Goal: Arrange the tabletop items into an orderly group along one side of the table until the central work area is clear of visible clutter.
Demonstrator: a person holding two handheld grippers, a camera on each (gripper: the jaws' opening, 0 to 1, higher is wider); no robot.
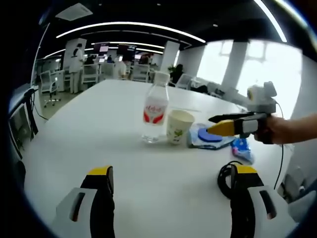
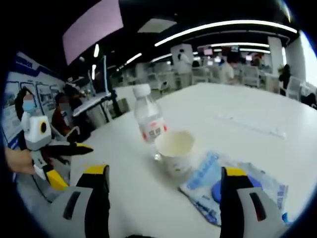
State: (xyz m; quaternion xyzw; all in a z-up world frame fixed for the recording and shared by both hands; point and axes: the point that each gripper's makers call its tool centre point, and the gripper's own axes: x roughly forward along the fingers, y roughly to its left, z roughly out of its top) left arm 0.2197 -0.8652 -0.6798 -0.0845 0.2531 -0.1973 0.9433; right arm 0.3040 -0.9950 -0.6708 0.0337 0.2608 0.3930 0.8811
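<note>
A clear water bottle [image 1: 155,111] with a red label and white cap stands mid-table, also in the right gripper view [image 2: 148,121]. Touching or nearly touching it is a white paper cup [image 1: 178,127] [image 2: 174,148]. Beside the cup lies a blue-and-white packet [image 1: 195,140] [image 2: 233,186] with a blue disc [image 1: 210,135] [image 2: 220,191] on it. A small blue packet [image 1: 241,148] lies closer to the edge. My left gripper [image 1: 172,170] [image 2: 74,166] is open and empty, short of the bottle. My right gripper [image 2: 166,171] [image 1: 214,125] is open and empty, hovering just before the cup and packet.
A black cable [image 1: 225,176] coils by my left gripper's right jaw. A pale strip [image 2: 252,126] lies flat on the white table [image 1: 99,129] beyond the cup. Office chairs, desks and people stand far behind. A hand [image 1: 282,130] holds the right gripper.
</note>
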